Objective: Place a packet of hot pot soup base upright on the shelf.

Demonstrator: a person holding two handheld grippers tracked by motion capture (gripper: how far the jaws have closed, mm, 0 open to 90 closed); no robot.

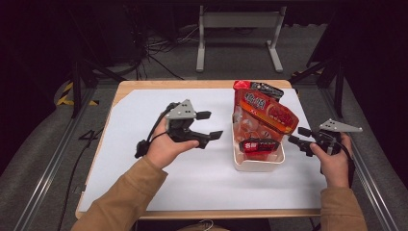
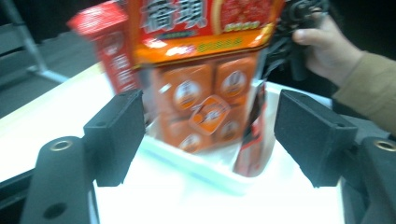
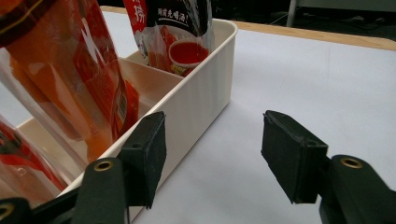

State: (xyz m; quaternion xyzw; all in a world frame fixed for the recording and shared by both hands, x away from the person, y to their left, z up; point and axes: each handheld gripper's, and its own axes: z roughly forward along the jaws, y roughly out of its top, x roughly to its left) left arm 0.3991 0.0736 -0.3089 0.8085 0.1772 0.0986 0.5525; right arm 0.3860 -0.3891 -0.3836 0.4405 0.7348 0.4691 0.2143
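You face a wooden table (image 1: 130,86) covered by a white sheet (image 1: 144,125). Right of its centre, a cream tub (image 1: 257,163) holds upright red and orange snack bags (image 1: 267,115). Your left gripper (image 1: 211,126) hovers left of the tub, jaws apart and empty. Your right gripper (image 1: 297,135) sits just beside the tub's right wall, jaws spread, gripping nothing.
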